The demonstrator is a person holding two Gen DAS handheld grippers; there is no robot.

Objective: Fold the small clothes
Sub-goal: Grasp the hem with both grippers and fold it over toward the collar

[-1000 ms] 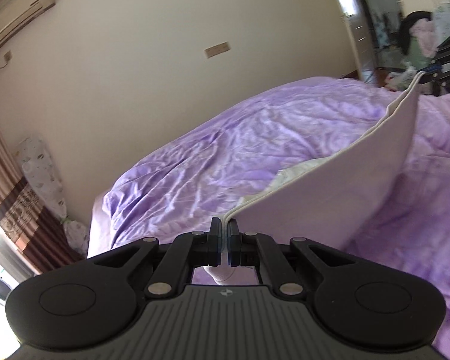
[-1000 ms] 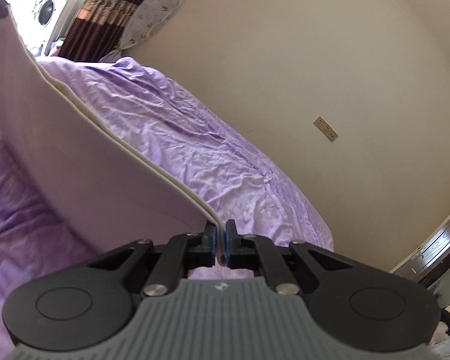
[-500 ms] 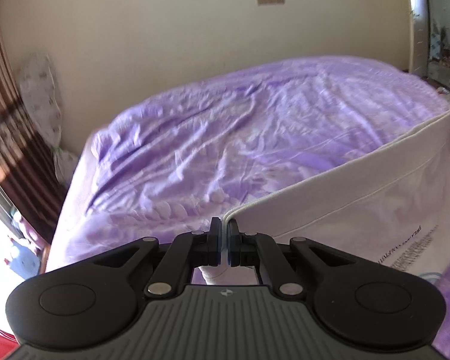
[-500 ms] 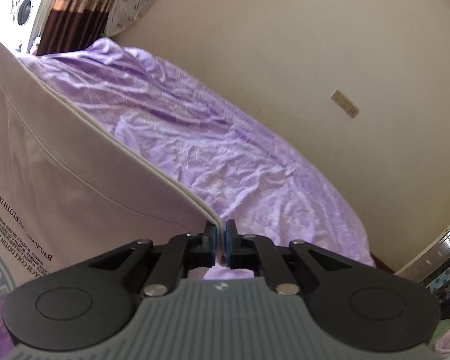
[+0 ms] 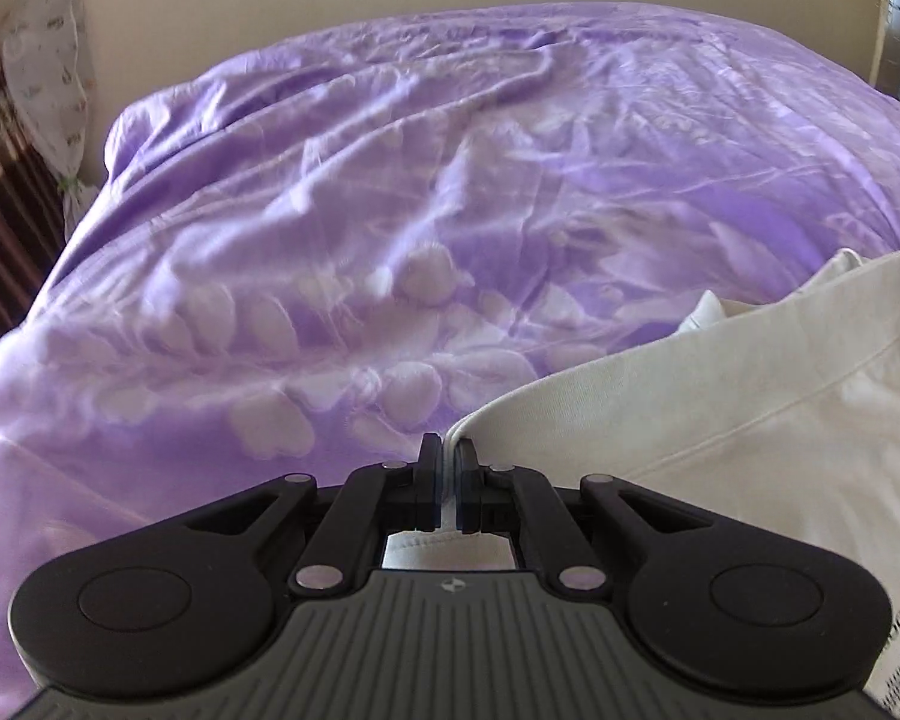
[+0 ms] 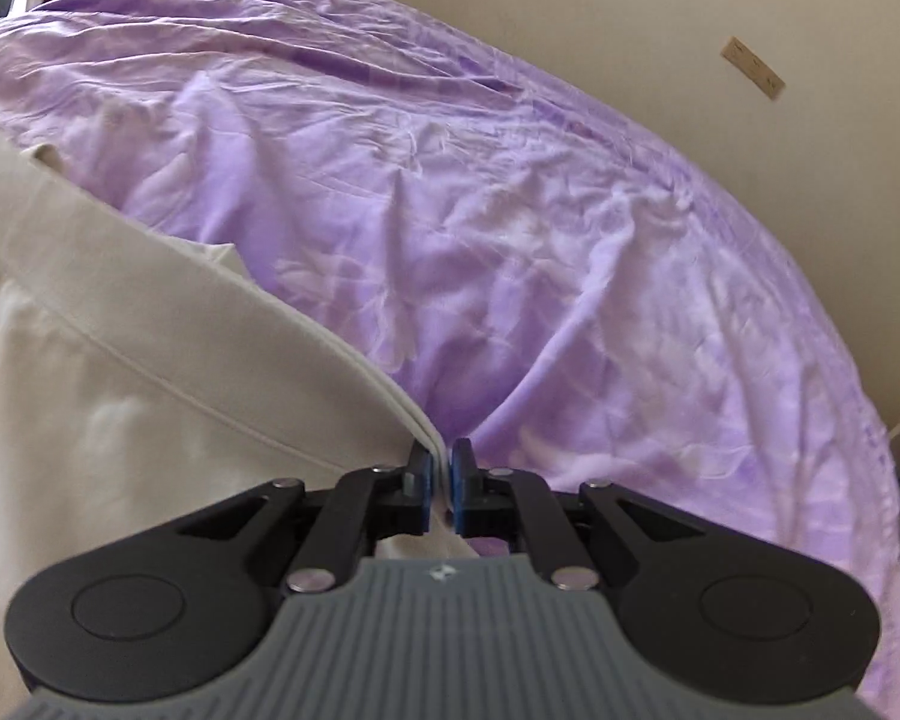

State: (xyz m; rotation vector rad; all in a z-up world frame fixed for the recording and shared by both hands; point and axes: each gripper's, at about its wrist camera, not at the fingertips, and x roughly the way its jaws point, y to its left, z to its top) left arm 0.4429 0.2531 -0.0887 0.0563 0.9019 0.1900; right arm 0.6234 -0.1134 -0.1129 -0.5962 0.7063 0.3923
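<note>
Left gripper [image 5: 449, 462] clamped on one hem corner of cream cotton garment [image 5: 720, 420], right gripper [image 6: 442, 462] clamped on the other; hem kept taut, probably for flat lay-down; body trailing at 3 o'clock over crinkled purple bedspread [image 5: 390, 210].

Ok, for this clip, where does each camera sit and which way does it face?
Left wrist: on the left hand-held gripper, looking forward and down over the purple bedspread toward the wall; only its own fingers show, shut on the white garment edge running off to the right.
Right wrist: on the right hand-held gripper, looking down across the bedspread toward the wall; its fingers are shut on the garment, which runs off left.
Shared: the garment, the bedspread and the beige wall.
</note>
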